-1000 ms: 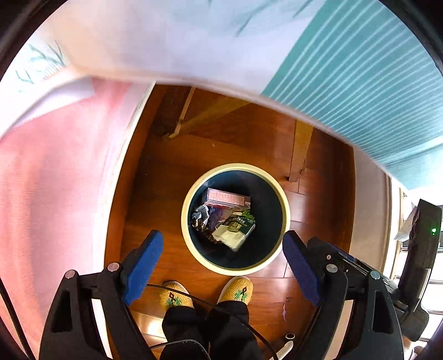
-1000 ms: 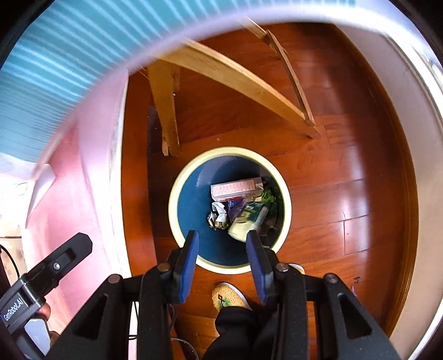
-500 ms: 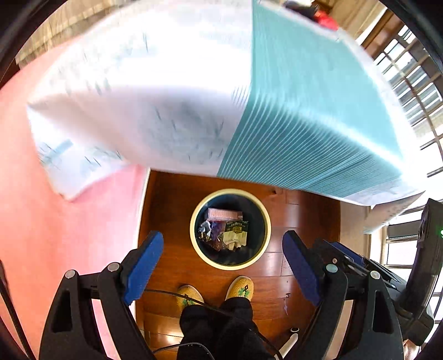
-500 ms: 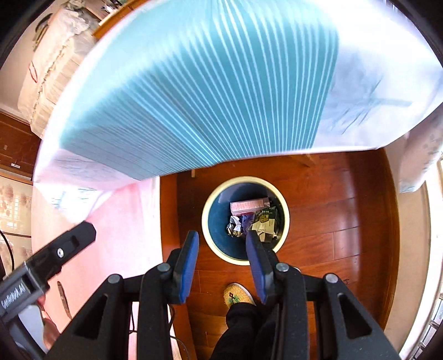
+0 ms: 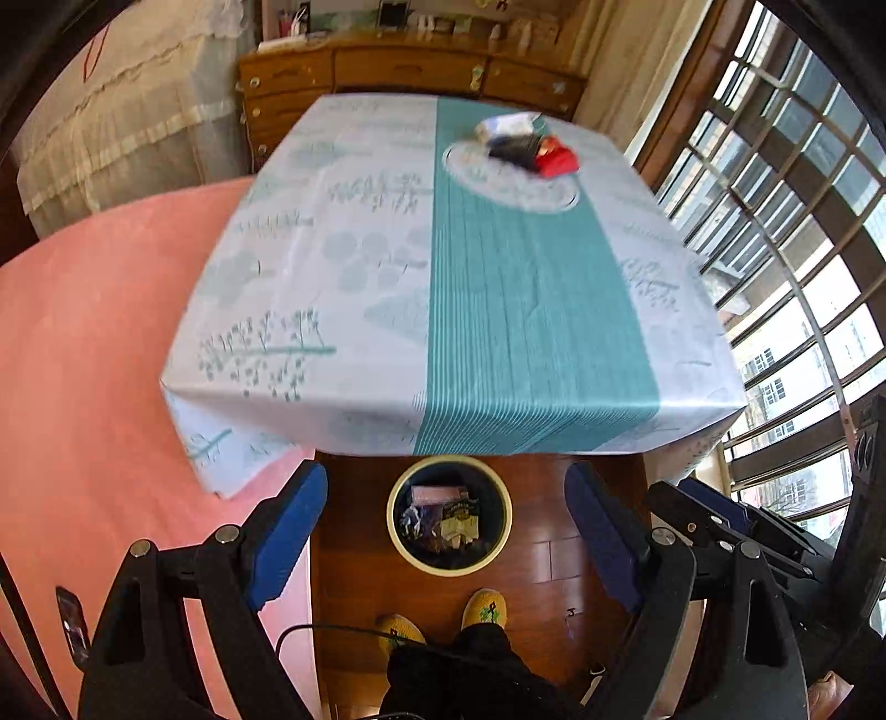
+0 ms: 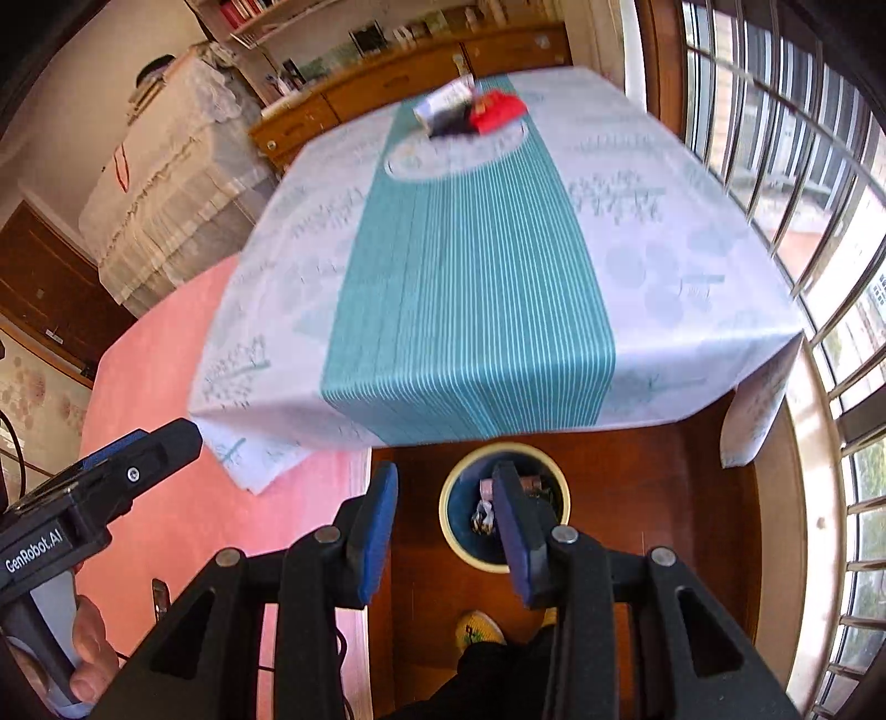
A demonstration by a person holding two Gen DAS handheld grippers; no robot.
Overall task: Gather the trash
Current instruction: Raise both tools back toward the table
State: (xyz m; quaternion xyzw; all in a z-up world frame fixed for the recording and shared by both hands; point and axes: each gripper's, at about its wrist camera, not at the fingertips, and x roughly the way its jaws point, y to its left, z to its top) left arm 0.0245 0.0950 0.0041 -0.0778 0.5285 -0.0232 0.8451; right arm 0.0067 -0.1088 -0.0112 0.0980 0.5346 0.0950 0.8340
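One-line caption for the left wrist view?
Open left gripper above floor bin holding trash; more wrappers on the table.

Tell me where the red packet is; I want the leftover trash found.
In both views the red packet lies at the far end of the table, on the teal stripe's right side, touching a dark wrapper.

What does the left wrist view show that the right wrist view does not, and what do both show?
Only the left wrist view: both of the person's slippers and the wide-open left gripper.

Only the right wrist view: a bookshelf, the hand on the other gripper's handle, and the right gripper, partly open and empty.

Both: the table with leftover wrappers at its far end, and the bin holding trash on the floor.
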